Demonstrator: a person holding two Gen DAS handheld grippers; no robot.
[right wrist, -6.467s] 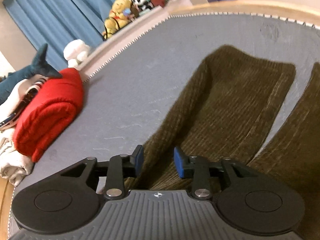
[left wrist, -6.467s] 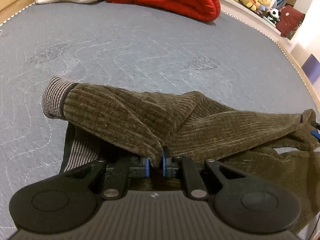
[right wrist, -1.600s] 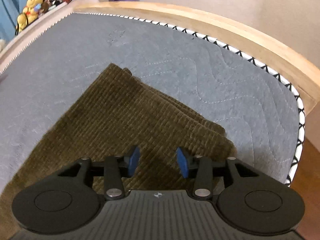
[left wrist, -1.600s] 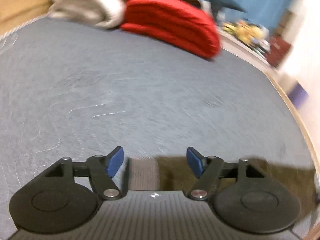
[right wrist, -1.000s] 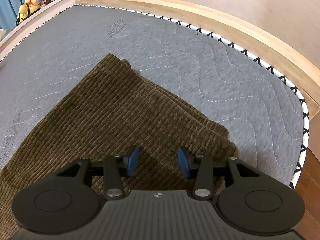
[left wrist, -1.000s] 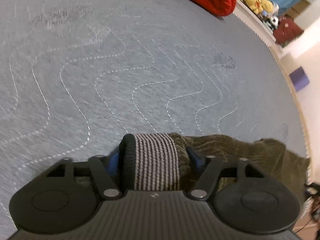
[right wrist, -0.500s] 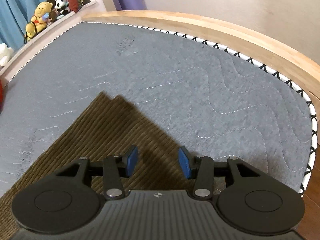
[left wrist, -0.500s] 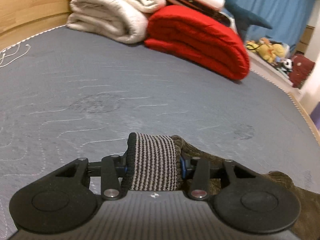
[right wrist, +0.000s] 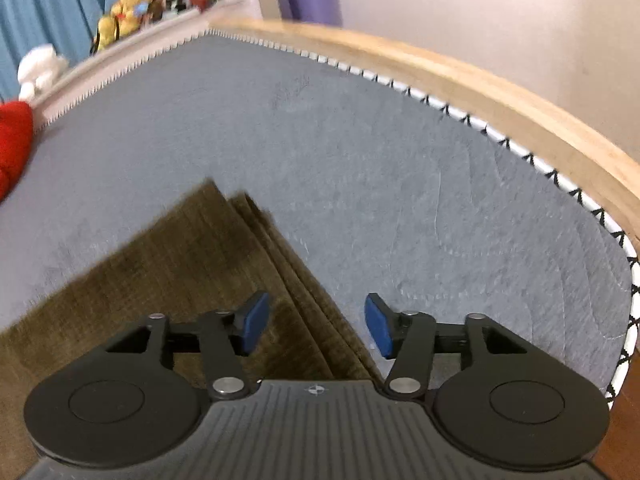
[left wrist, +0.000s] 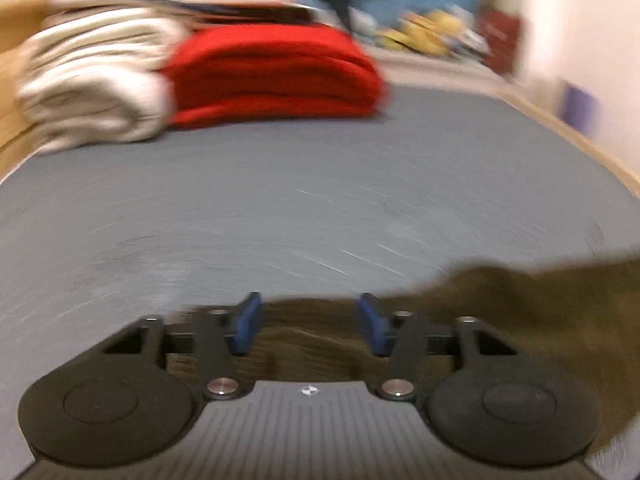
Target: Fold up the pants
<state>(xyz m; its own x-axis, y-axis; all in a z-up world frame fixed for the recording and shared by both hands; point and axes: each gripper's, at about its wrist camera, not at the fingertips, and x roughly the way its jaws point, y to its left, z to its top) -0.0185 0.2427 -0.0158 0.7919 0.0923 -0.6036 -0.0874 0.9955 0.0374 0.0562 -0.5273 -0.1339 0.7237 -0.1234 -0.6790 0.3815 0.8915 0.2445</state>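
The olive corduroy pants (right wrist: 180,264) lie folded flat on the grey mattress (right wrist: 360,160), with stacked layered edges running toward the lower middle of the right wrist view. My right gripper (right wrist: 316,326) is open and empty, hovering over that layered edge. In the blurred left wrist view the pants (left wrist: 520,304) stretch from under the fingers to the right. My left gripper (left wrist: 310,326) is open and empty above them.
A folded red blanket (left wrist: 276,76) and cream blankets (left wrist: 88,88) are stacked at the far end of the mattress. The wooden bed frame (right wrist: 500,88) curves round the right edge. Plush toys (right wrist: 124,12) sit on a ledge by blue curtains.
My left gripper has let go of the striped waistband and opened, and its view swings fast. My right gripper stays open and has shifted over the pants' folded edge.
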